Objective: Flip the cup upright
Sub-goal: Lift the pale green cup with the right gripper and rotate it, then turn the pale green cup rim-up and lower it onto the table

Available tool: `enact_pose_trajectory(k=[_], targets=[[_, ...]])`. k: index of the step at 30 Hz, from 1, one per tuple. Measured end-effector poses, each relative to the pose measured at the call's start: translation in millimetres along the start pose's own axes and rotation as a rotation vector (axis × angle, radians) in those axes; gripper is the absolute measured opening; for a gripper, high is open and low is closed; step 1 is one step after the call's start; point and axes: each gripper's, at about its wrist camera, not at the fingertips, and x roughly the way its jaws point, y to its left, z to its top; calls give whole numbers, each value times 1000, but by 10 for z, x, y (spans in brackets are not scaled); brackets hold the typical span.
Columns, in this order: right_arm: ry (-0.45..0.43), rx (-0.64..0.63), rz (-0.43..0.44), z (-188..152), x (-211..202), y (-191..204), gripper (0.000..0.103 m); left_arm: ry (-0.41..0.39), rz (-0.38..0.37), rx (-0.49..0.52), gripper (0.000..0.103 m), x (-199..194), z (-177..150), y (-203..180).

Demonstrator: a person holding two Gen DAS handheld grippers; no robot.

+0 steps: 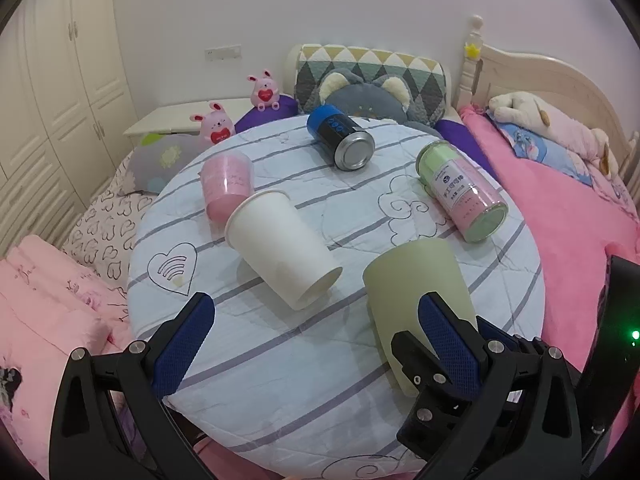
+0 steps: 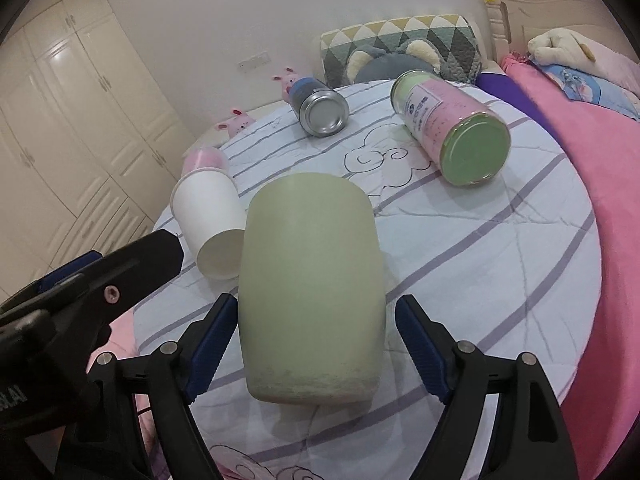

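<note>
the pale green cup (image 2: 310,284) lies on its side near the front edge of the round table (image 2: 500,264), which is covered in a striped, quilted cloth; nothing has been flipped upright yet, so the whole task looks to be ahead. the right gripper (image 2: 310,344) has its blue-padded fingers set wide, one on each side of the cup's near end, with a visible gap on both sides, so it brackets the cup without holding it. closing on the cup, lifting and turning it onto its base all remain. the left gripper (image 1: 316,336) is also spread wide and has nothing between its fingers; it hangs over the table's near edge just beside the green cup (image 1: 420,300).

a white paper cup (image 1: 280,248) lies tipped beside a pink plastic cup (image 1: 226,188), and a blue can (image 1: 340,138) and a green-and-pink jar (image 2: 448,128) lie on their sides farther back.

the jar carries a pink label with a small round logo and printed lines, too small to read. the blue can shows pale marks that i cannot make out
</note>
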Motion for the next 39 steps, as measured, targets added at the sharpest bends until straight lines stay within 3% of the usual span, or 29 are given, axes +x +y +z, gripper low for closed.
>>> enact_pose_trajectory(k=[9, 19, 35, 37, 39], targets=[[-38, -31, 14, -21, -242, -134, 82, 26, -47, 8, 103, 31, 69, -311], [-39, -92, 40, -31, -374, -339, 82, 150, -66, -25, 103, 310, 96, -637], [-7, -119, 109, 43, -242, -586, 82, 292, -113, -67, 102, 759, 122, -672], [-7, -115, 120, 44, -233, -609, 82, 278, -102, -69, 98, 773, 140, -660], [-5, -113, 122, 42, -219, -630, 82, 264, -82, -63, 87, 778, 164, -648]])
